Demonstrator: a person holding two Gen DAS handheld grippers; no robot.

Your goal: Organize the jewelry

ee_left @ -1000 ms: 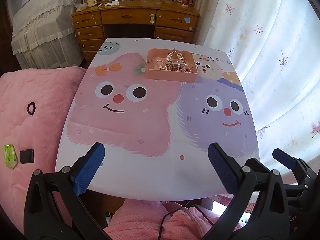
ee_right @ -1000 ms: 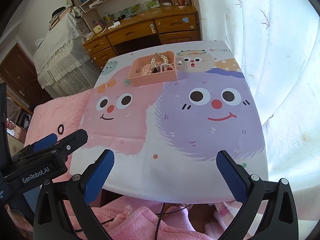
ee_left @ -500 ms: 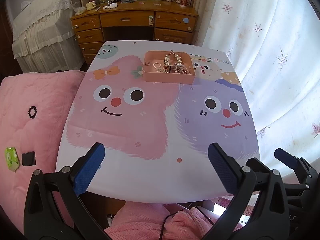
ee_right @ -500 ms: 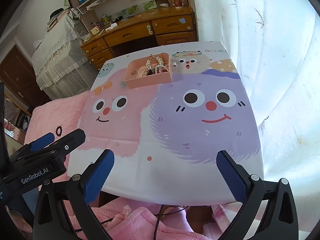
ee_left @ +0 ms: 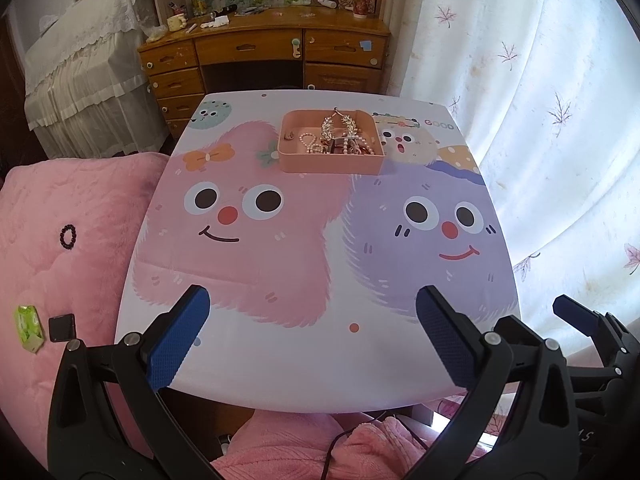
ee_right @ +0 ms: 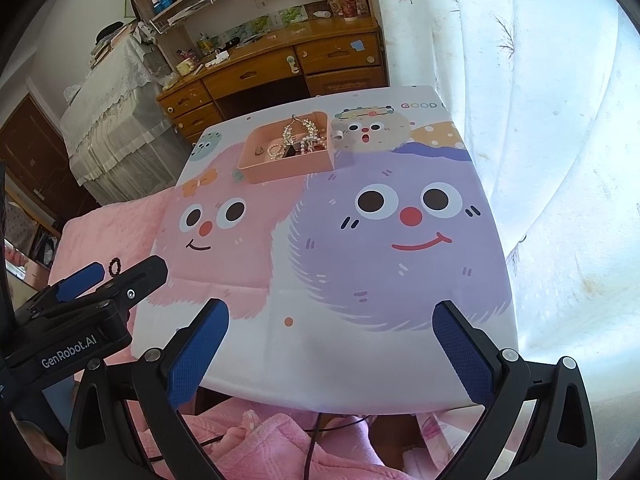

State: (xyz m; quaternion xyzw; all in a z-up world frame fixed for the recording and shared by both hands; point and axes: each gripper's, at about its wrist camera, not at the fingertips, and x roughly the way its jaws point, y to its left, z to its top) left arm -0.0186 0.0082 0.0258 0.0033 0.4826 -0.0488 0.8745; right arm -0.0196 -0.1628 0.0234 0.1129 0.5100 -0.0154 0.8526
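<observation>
A pink tray (ee_left: 328, 163) (ee_right: 288, 170) sits at the far middle of the cartoon-print table (ee_left: 280, 352) (ee_right: 340, 368). Pearl strands and a silver leaf piece (ee_left: 340, 136) (ee_right: 298, 136) are heaped inside it. A dark bead bracelet (ee_left: 68, 237) (ee_right: 115, 267) lies on the pink bedding to the left, off the table. My left gripper (ee_left: 312, 332) hangs open over the near table edge, nothing between its fingers. My right gripper (ee_right: 330, 346) is open too, at the near edge, and its blue fingertip (ee_left: 570, 314) shows at the left wrist view's right.
Pink bedding (ee_left: 60, 200) borders the table's left, carrying a green packet (ee_left: 27, 328) and a small black square (ee_left: 62, 328). A wooden desk (ee_left: 264, 48) with drawers stands behind. White curtains (ee_left: 560, 120) hang at the right. A pink garment and cable (ee_left: 320, 448) lie below the near edge.
Both grippers have drawn back and risen a little, so the table and tray look farther and lower in view. Both stay open and hold nothing.
</observation>
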